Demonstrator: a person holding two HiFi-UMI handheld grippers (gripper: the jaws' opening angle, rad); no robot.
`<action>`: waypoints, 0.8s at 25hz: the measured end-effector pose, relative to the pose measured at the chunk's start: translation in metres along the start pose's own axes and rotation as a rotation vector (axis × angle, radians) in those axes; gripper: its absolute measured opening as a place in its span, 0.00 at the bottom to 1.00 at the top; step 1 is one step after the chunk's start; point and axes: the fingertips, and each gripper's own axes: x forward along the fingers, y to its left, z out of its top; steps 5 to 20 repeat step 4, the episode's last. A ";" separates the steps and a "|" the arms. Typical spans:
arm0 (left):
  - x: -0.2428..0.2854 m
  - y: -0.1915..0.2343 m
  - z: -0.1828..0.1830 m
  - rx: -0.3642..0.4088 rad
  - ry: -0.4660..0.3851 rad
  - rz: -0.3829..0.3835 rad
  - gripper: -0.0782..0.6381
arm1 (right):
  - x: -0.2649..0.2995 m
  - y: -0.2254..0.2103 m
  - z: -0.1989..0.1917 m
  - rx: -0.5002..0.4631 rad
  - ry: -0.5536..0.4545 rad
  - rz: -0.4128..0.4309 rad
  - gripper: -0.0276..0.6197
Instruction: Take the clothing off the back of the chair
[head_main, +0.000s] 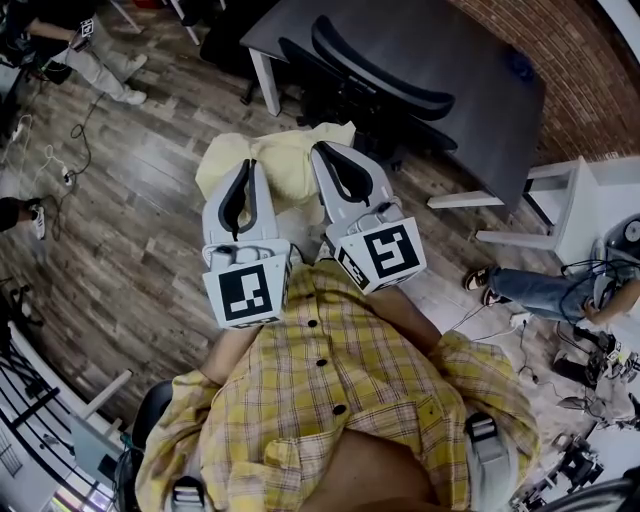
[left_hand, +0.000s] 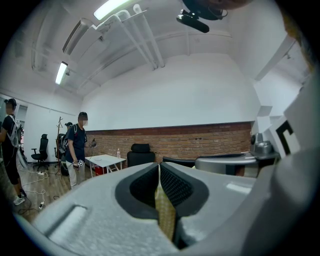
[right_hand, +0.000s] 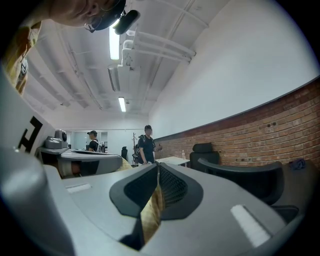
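Note:
A pale yellow garment (head_main: 282, 168) hangs in front of me, held up clear of the black office chair (head_main: 380, 68) that stands just beyond it. My left gripper (head_main: 246, 166) is shut on the garment's left part, and the yellow cloth (left_hand: 165, 216) shows pinched between its pads in the left gripper view. My right gripper (head_main: 326, 152) is shut on the right part, with a strip of cloth (right_hand: 152, 214) caught between its pads in the right gripper view. The two grippers sit side by side, pointing level toward the chair. The chair's backrest looks bare.
A dark desk (head_main: 480, 70) stands behind the chair against a brick wall (head_main: 590, 70). A white table (head_main: 600, 200) and a seated person's legs (head_main: 530, 290) are at the right. Another person (head_main: 90, 55) and floor cables (head_main: 60, 160) are at the left.

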 end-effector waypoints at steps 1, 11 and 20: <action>0.000 0.000 -0.002 0.009 0.009 0.000 0.12 | 0.000 -0.001 0.000 -0.001 0.001 0.000 0.07; 0.002 -0.001 -0.004 0.034 0.029 -0.001 0.12 | -0.001 -0.004 0.001 -0.006 0.003 -0.001 0.07; 0.002 -0.001 -0.004 0.034 0.029 -0.001 0.12 | -0.001 -0.004 0.001 -0.006 0.003 -0.001 0.07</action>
